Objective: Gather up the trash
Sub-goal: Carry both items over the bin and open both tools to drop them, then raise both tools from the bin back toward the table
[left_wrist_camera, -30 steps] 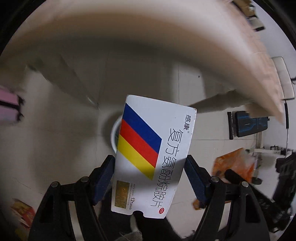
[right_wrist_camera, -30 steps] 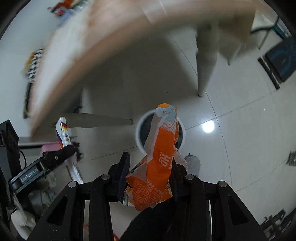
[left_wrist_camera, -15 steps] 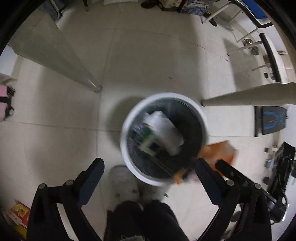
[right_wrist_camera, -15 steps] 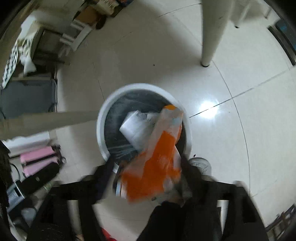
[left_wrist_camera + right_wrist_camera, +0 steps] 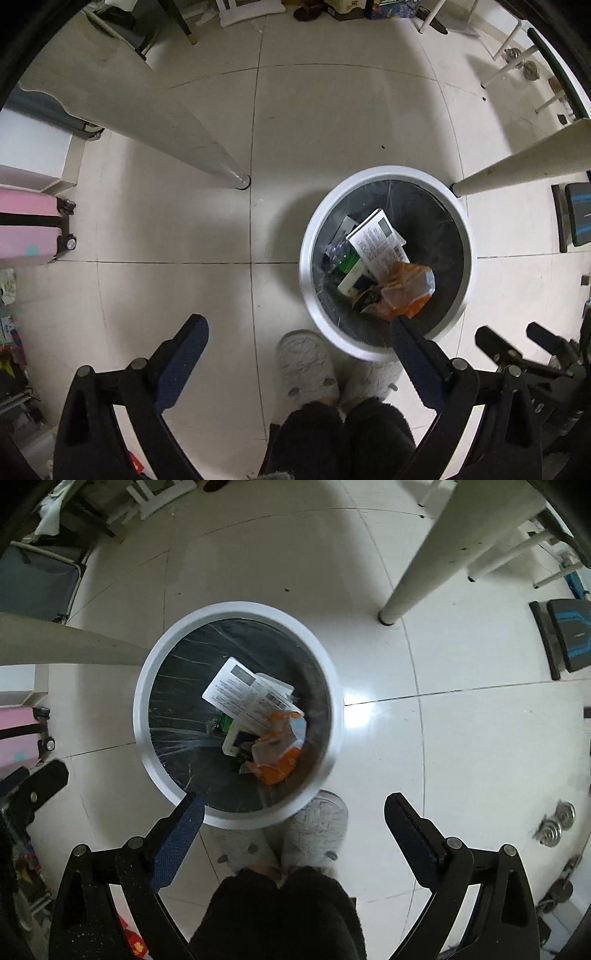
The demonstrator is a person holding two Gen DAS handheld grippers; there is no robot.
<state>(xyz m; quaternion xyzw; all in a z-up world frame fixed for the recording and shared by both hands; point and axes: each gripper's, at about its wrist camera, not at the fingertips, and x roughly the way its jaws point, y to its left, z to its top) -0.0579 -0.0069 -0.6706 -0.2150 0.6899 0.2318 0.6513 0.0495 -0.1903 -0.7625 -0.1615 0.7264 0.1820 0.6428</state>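
- My left gripper (image 5: 299,334) points straight down at the tiled floor (image 5: 184,229), its jaws spread wide with nothing between them.
- My right gripper (image 5: 293,805) also points down, jaws wide apart and empty; they have only just been opening, and no item sits between the pads.
- The white-rimmed trash bin (image 5: 466,236) with its dark liner stands on the floor below both grippers. In the left wrist view it lies up and to the right of the gap between the fingers; in the right wrist view it sits up and to the left, with the left finger's blue pad (image 5: 181,834) overlapping its near rim.
- The orange snack wrapper (image 5: 408,291) is inside the bin, crumpled against the near side, lying partly on the other rubbish.
- The white medicine box (image 5: 380,240) is inside too, printed side up, tilted across the middle of the liner.
- Beneath these I see a green-and-white carton (image 5: 349,271) and something clear and crinkled beside it, possibly plastic film; I cannot make it out.
- Two pale table legs (image 5: 207,162) come down to the floor near the bin, one on each side of it.
- A person's grey fluffy slippers (image 5: 319,830) stand just beside the bin's near rim, with dark fuzzy trouser legs (image 5: 277,912) above them.
- A pink suitcase (image 5: 26,229) on wheels lies at the left edge, well apart from the bin.
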